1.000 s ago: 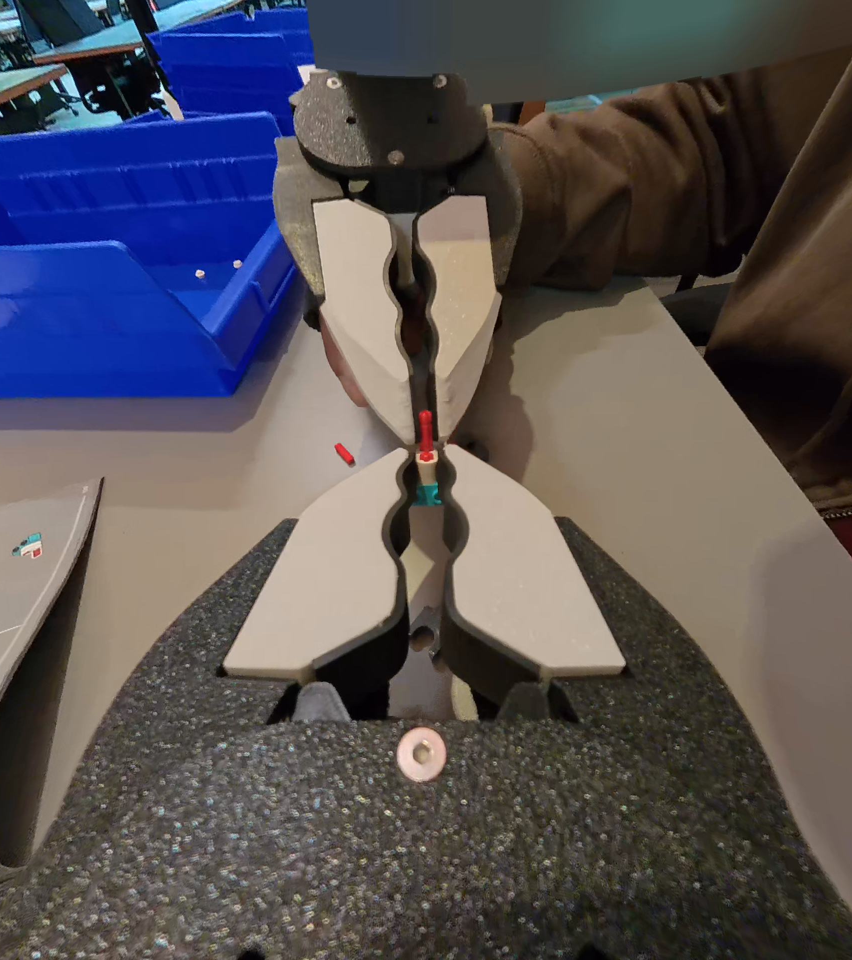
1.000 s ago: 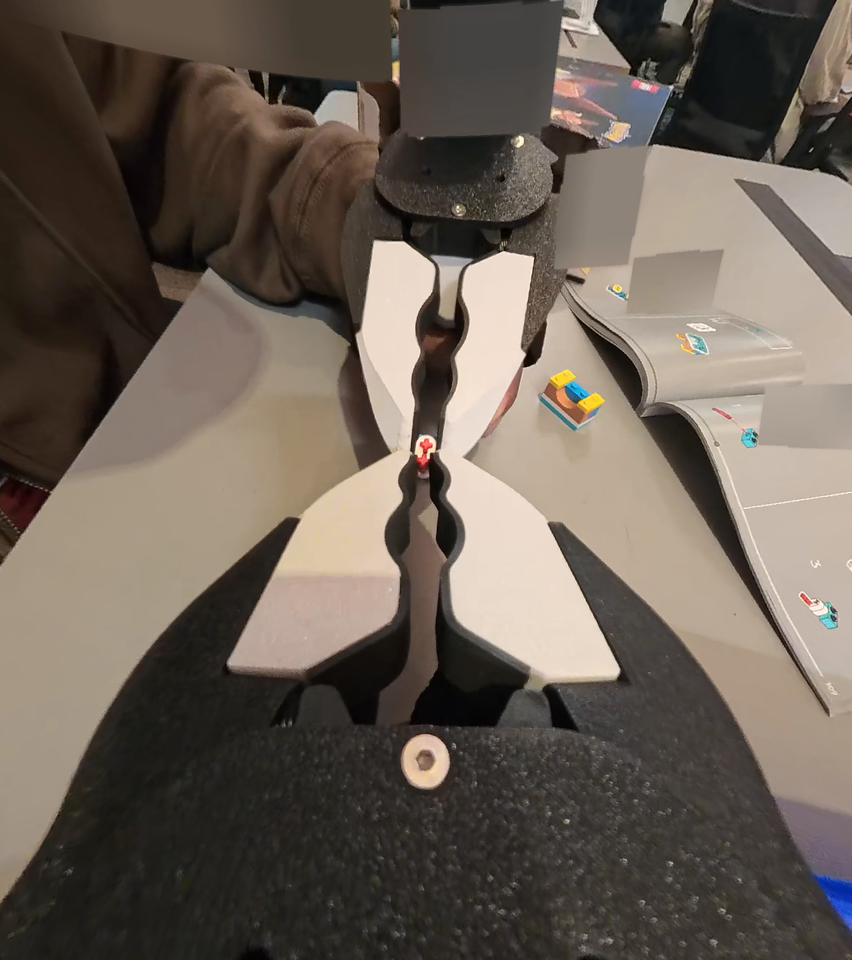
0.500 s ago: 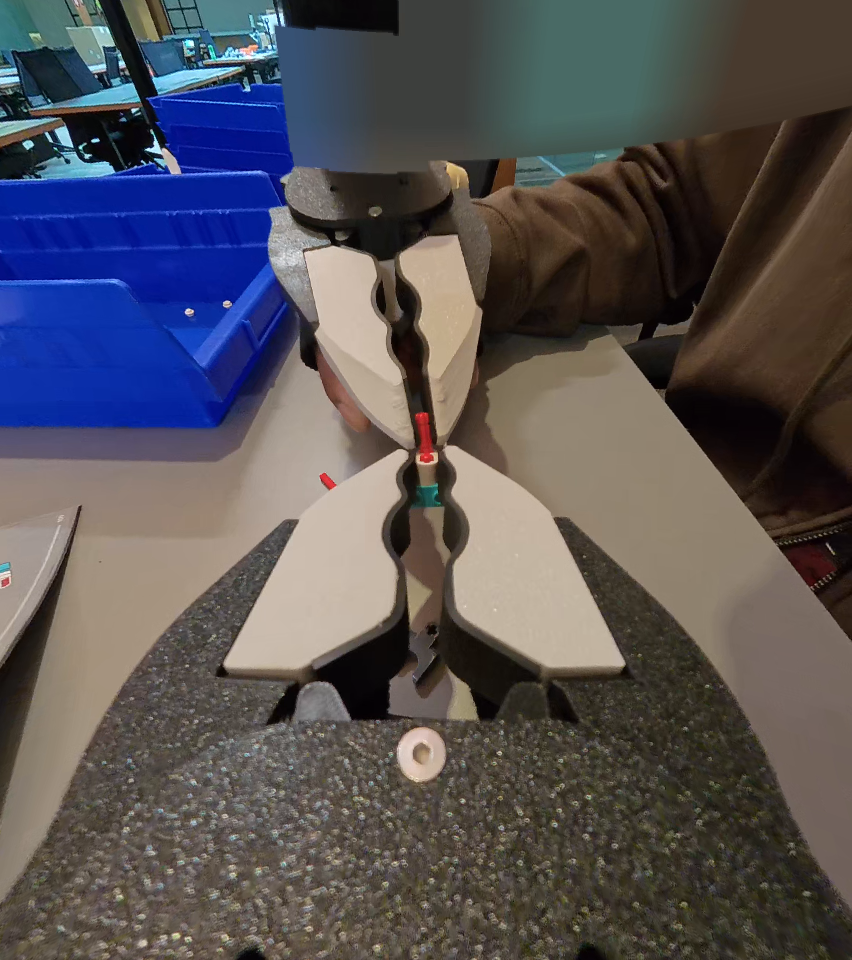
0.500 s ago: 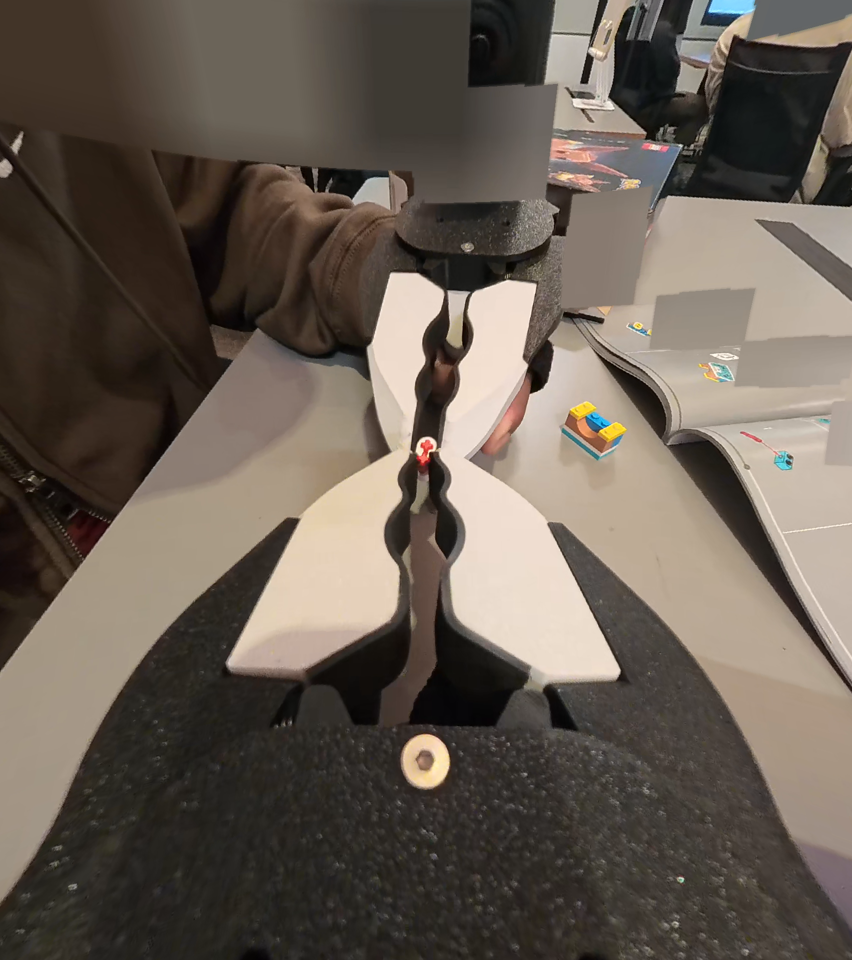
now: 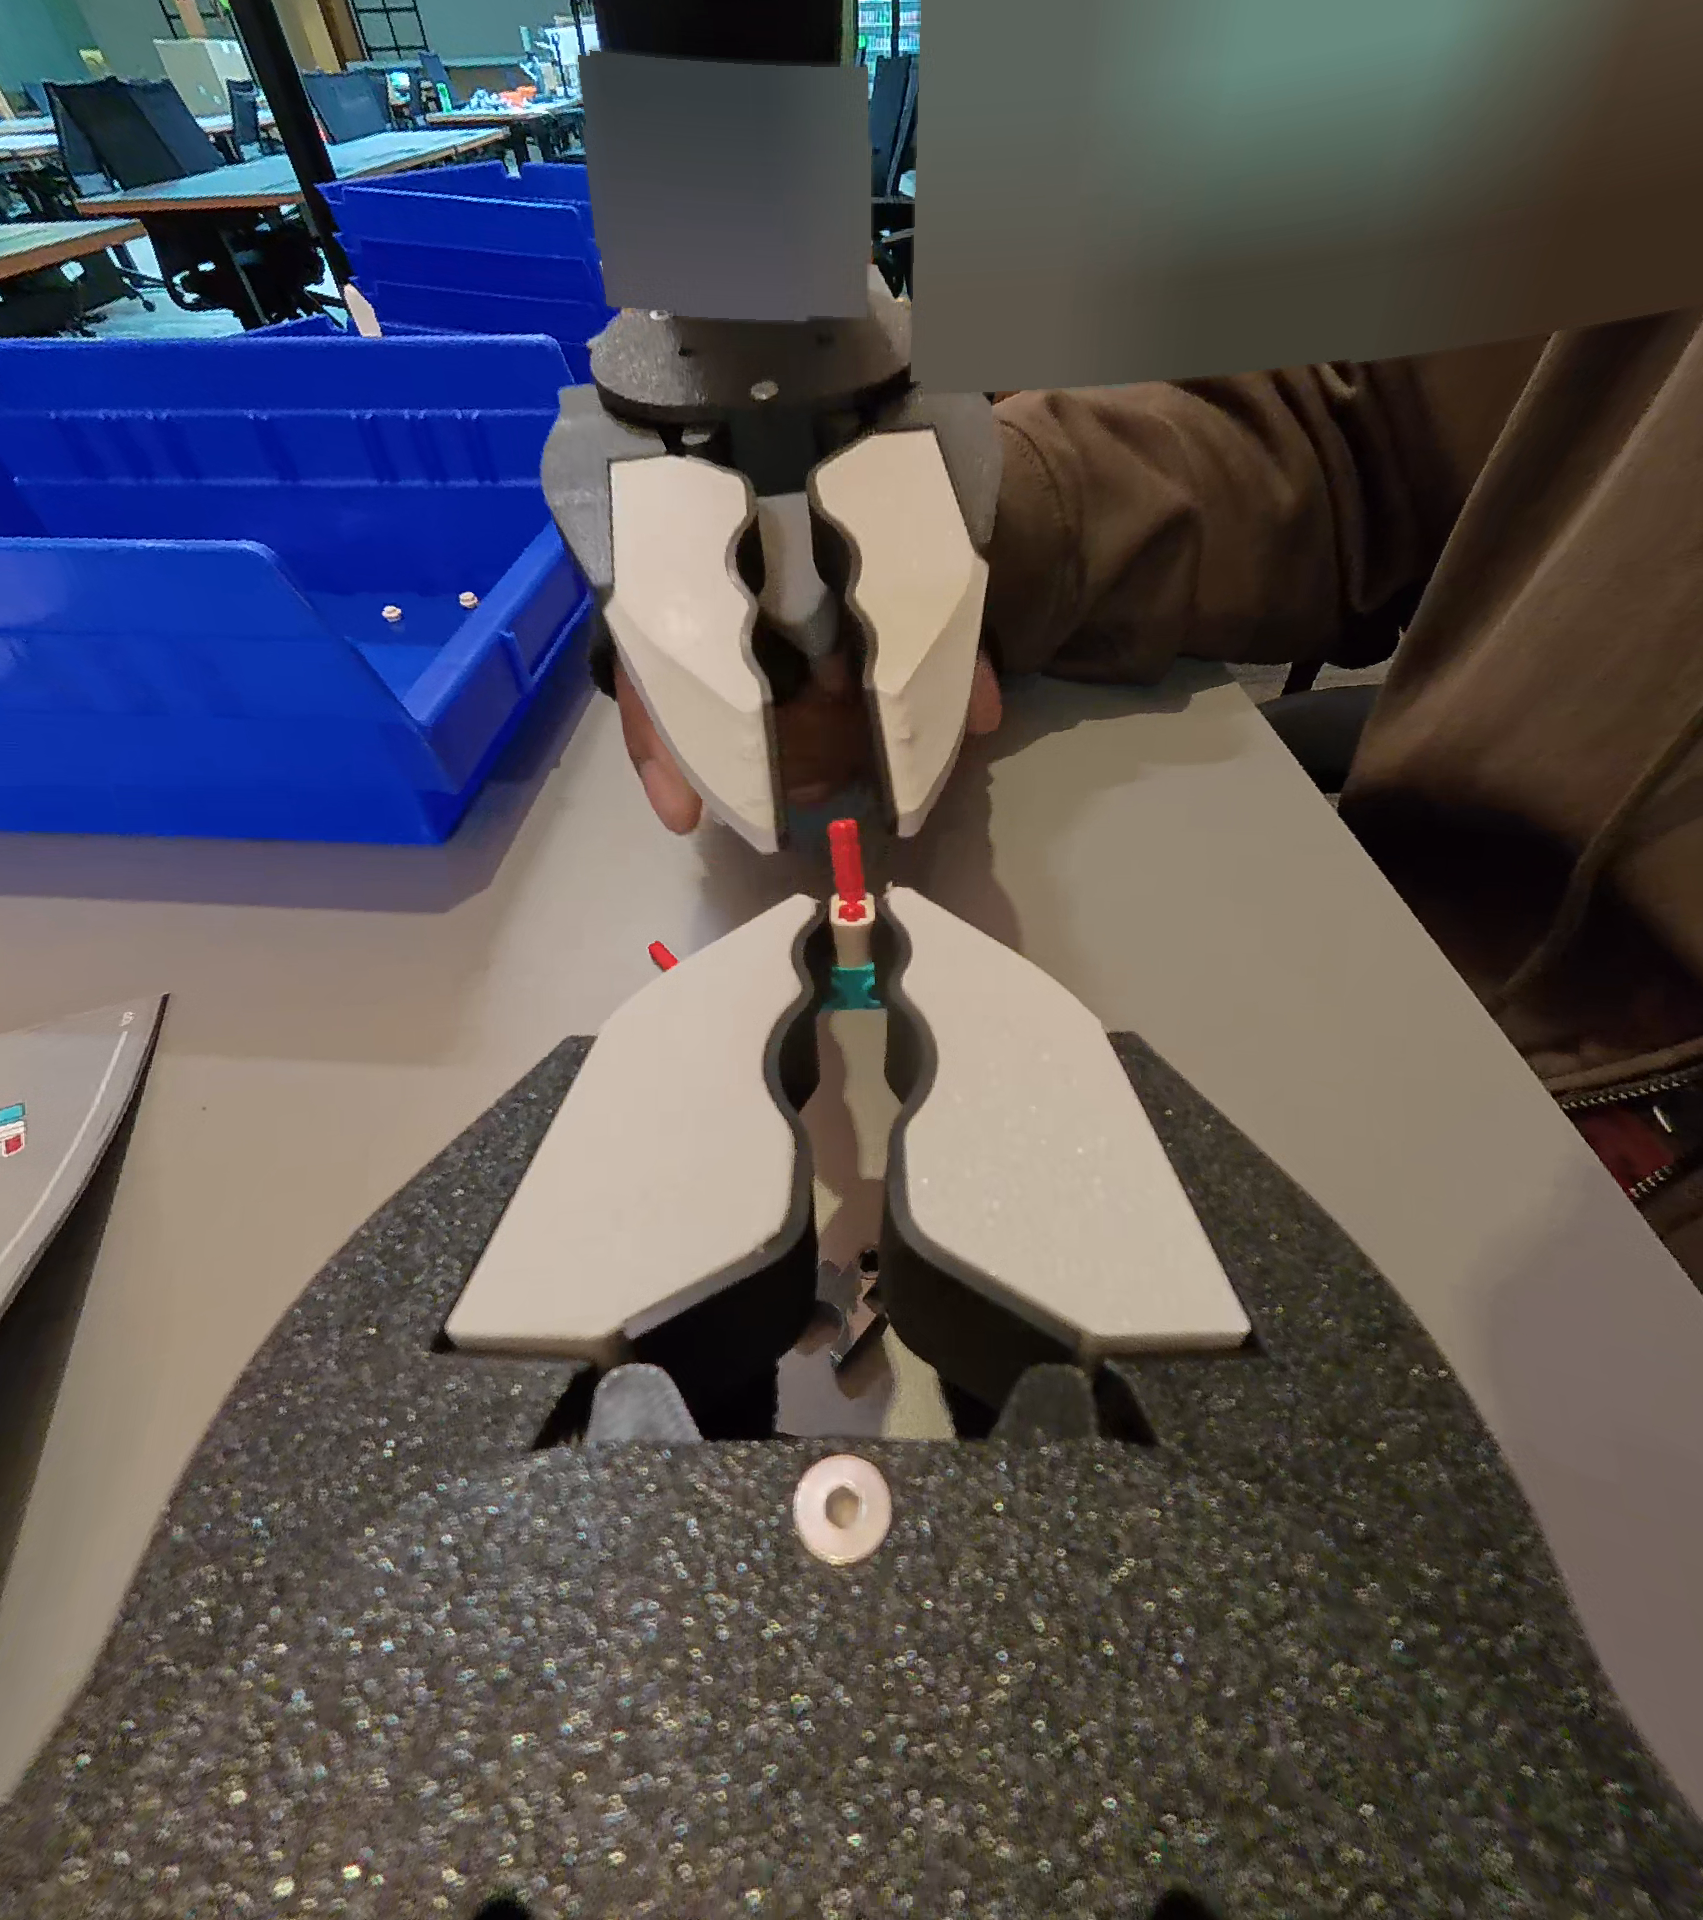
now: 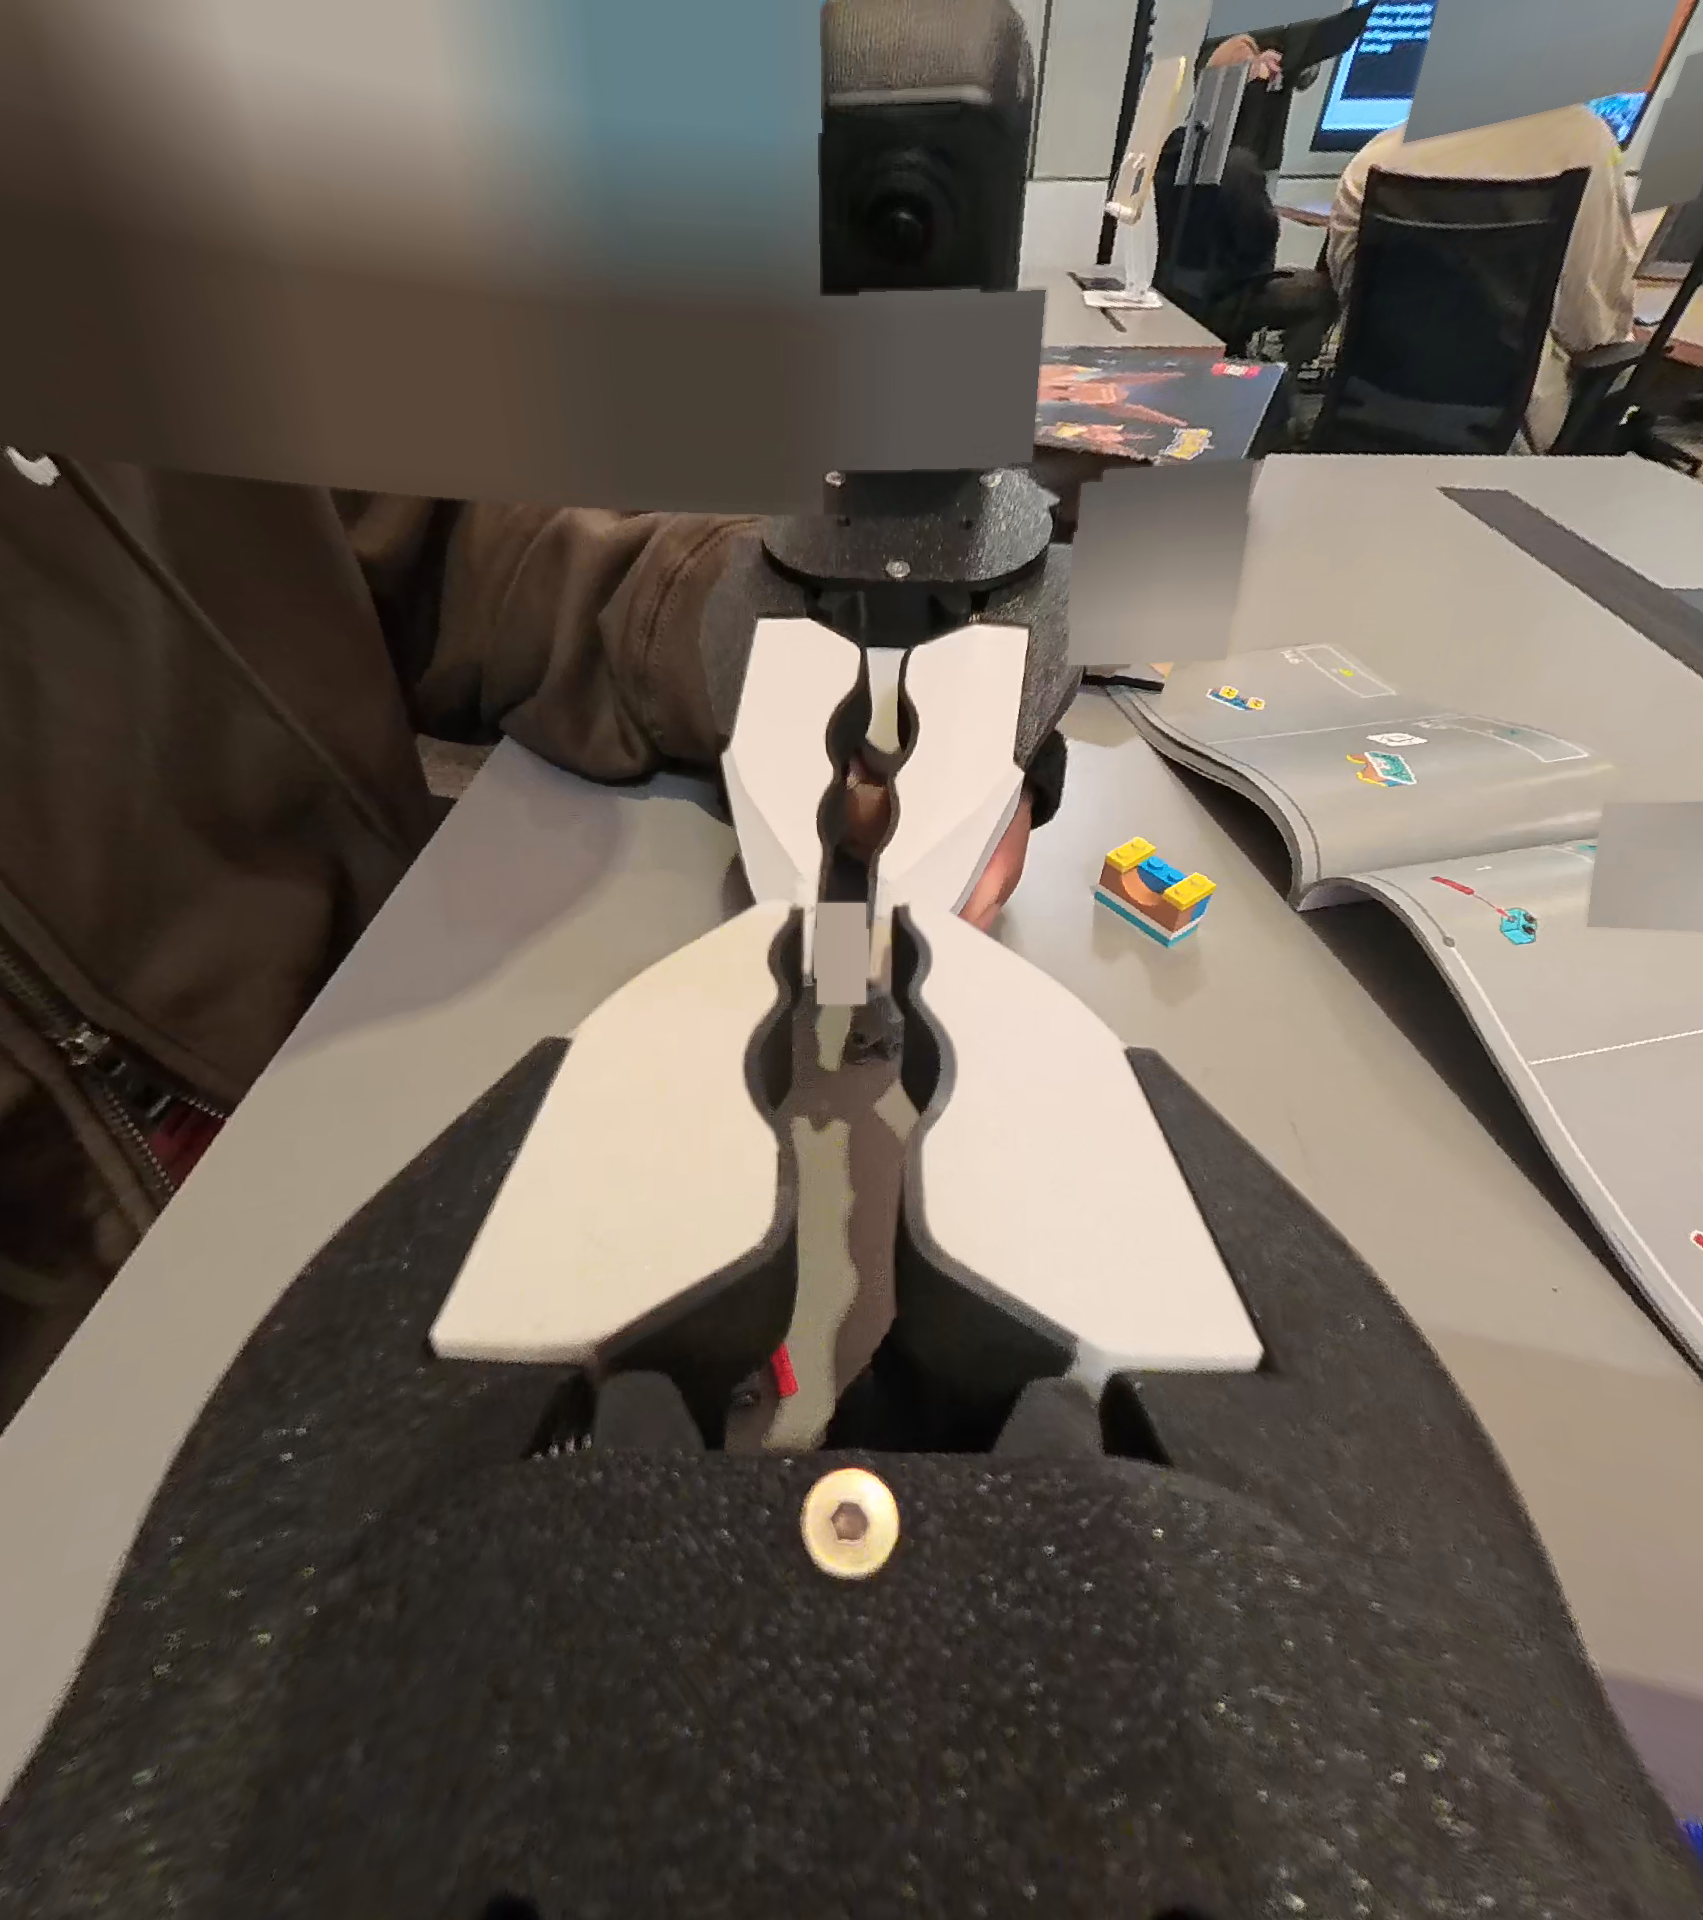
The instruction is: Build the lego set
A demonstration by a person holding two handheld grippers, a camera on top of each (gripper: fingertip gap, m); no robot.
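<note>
My right gripper (image 5: 834, 831) has let go, its jaws now parted around the red pin (image 5: 844, 855). The pin stands seated in the white-and-teal piece (image 5: 848, 951), clamped by my left gripper (image 5: 850, 904). Insertion looks finished.

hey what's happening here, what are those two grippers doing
A person in a brown hoodie holds a gripper in each hand over a grey table, building a small lego piece. The left gripper is shut on a little white and teal piece with a red peg sticking out of its end. The right gripper, facing it, has its jaws apart around the peg without gripping it. A blue bin and an instruction booklet lie nearby.
</note>
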